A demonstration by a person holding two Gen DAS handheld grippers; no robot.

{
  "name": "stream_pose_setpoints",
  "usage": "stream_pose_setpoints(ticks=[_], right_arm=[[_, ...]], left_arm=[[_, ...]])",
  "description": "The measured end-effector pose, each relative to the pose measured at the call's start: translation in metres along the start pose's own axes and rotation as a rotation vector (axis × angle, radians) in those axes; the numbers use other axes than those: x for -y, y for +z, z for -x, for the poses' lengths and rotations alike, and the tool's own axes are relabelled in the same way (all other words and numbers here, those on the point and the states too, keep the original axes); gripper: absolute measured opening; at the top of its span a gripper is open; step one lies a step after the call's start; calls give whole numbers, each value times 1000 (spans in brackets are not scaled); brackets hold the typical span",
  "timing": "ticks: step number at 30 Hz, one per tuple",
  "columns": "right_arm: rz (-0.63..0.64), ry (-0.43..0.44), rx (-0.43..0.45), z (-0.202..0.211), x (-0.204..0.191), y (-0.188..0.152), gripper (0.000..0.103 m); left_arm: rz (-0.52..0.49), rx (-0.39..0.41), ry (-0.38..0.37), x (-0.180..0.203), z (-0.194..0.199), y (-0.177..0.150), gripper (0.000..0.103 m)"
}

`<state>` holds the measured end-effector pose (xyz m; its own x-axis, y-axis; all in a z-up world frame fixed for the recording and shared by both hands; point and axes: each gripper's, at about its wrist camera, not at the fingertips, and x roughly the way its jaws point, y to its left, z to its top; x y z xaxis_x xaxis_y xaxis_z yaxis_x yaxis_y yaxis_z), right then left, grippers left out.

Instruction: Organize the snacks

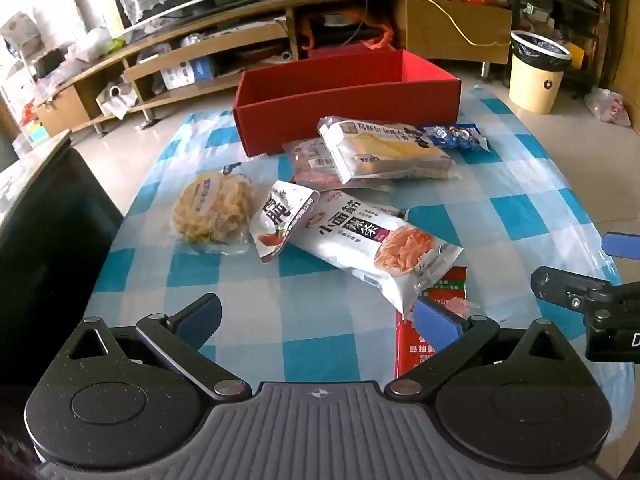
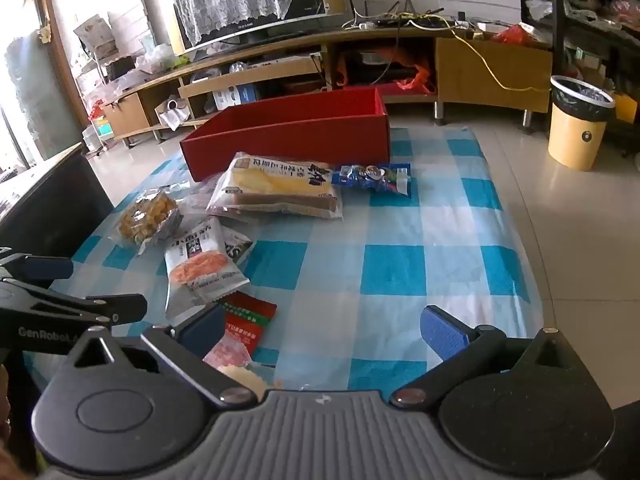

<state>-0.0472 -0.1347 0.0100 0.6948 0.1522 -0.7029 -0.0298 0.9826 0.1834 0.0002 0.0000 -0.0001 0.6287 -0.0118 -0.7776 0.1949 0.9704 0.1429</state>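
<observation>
Both grippers spread wide (nothing held), snack packets [image 1: 376, 252] on checked cloth [image 2: 400, 272], red box [image 1: 348, 116] interior hidden.

Daylight floods in from the window [image 2: 36, 92] at my left, blowing it out white. The tablecloth [image 1: 500, 200] shows soft glare. My fisheye views bend and darken at the corners.

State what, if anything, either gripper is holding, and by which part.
Nothing is held: the left gripper and right gripper both have open, empty jaws.
</observation>
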Motion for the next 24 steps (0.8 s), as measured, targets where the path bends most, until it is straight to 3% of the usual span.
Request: stream_pose_setpoints(ticks=[5, 11, 16, 24], right_arm=[[2, -16, 3, 10, 2, -2, 103], [-47, -51, -75, 2, -5, -10, 103], [-4, -65, -70, 14, -16, -15, 103], [-75, -2, -137, 9, -13, -19, 103]], left_arm=[[2, -24, -3, -1, -6, -4, 103], [10, -51, 8, -3, -1, -9, 103], [0, -66, -3, -2, 4, -14, 103], [2, -100, -18, -1, -1, -16, 103]])
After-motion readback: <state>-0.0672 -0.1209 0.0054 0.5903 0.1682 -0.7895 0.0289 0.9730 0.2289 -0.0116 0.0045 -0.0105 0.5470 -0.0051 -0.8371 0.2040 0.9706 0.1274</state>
